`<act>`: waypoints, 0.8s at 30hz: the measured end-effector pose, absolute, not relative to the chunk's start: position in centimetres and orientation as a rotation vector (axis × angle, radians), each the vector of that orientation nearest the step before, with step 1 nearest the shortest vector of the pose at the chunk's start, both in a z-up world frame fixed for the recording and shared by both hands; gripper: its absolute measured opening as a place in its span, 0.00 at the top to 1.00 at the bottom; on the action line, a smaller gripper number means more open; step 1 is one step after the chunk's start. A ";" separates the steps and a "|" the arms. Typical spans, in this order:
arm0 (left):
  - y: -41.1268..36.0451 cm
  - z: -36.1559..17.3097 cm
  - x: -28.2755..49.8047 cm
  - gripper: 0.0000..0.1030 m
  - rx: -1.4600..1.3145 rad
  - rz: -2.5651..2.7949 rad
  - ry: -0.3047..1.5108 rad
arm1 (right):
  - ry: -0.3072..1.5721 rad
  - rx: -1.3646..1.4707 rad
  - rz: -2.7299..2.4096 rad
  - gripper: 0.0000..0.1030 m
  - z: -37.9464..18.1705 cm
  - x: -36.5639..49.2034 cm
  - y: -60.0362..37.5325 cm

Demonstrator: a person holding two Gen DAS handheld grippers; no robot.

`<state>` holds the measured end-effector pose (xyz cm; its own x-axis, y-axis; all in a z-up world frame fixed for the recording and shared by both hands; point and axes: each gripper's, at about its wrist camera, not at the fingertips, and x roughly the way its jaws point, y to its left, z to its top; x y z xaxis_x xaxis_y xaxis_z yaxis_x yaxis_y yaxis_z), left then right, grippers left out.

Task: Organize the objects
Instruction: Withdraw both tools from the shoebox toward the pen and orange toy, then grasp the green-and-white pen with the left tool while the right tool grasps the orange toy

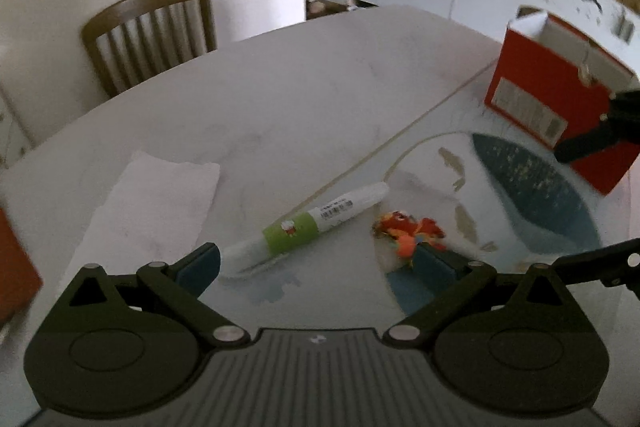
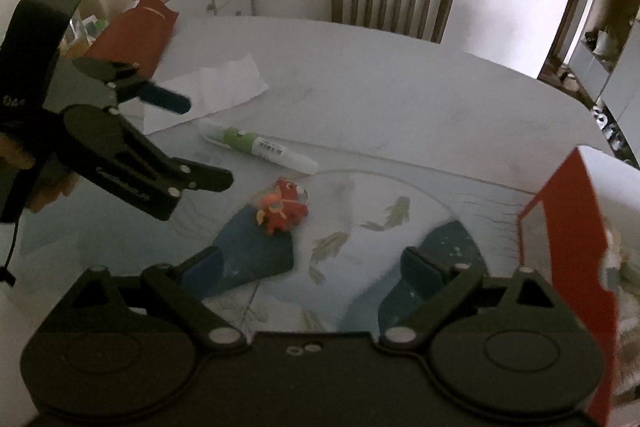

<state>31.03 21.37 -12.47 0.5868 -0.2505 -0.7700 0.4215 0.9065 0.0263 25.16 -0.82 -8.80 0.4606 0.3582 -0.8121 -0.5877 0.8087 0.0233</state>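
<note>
Left gripper (image 1: 316, 263) nearest the lens, jaws wide, nothing between them. Tube (image 1: 306, 225) lies just ahead, slanting across the gap, nearer the left jaw. Small red toy (image 1: 408, 229) sits just ahead of the right jaw. Right gripper (image 2: 320, 263) jaws also wide, empty. Tube looks light, stiff, smooth, likely to roll; best pinched across the green band. Red box (image 1: 560, 107) stands further right.

The table (image 1: 320, 87) holds one white tube (image 1: 308, 223), one small red toy (image 1: 408, 233), one sheet of paper (image 1: 156, 203) and two red boxes (image 1: 560, 107). One wooden chair (image 1: 152, 35) stands behind it. Two grippers (image 1: 316, 263) are over it.
</note>
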 end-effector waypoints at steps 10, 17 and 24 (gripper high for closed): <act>21.7 -14.7 34.8 0.00 0.327 -0.477 0.893 | 0.952 -0.292 0.589 0.11 -11.3 27.6 1.4; 21.7 -15.5 35.7 0.00 0.326 -0.484 0.886 | 0.968 -0.292 0.603 0.13 -12.6 29.0 2.7; 21.7 -15.8 35.7 0.04 0.343 -0.494 0.881 | 0.984 -0.298 0.619 0.19 -13.8 29.8 3.8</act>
<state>35.74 21.73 -15.84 0.5362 -0.2682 -0.8003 0.5431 0.8354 0.0839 29.77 3.85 -13.85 0.4012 0.3508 -0.8461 -0.6109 0.7908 0.0382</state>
